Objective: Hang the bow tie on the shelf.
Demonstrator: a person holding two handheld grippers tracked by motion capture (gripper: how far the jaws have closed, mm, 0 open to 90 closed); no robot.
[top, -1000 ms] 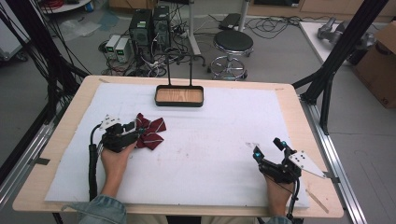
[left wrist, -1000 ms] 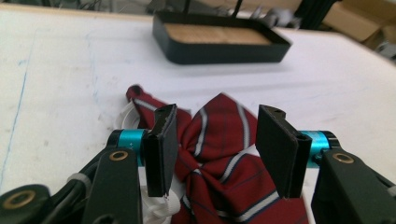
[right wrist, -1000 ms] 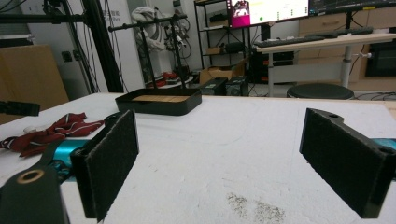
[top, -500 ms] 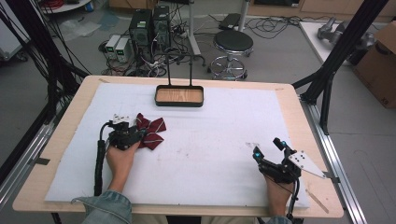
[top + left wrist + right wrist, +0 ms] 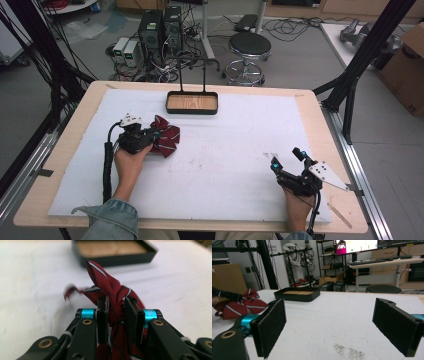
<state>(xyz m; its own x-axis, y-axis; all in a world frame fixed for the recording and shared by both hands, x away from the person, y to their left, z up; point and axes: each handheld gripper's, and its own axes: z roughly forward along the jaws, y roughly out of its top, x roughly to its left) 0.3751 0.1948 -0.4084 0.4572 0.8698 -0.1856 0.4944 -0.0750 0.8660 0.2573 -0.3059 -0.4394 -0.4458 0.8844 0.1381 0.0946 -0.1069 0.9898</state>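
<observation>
The left gripper (image 5: 116,312) has just been closing and now pinches the red striped tie (image 5: 113,302) by its knot near the table's left edge, likely to lift it. Beyond sits the tray (image 5: 192,102) at the far edge.

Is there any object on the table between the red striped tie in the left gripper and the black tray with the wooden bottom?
Nothing visible. The left gripper is shut on the tie, and only bare white mat lies between it and the tray.
</observation>
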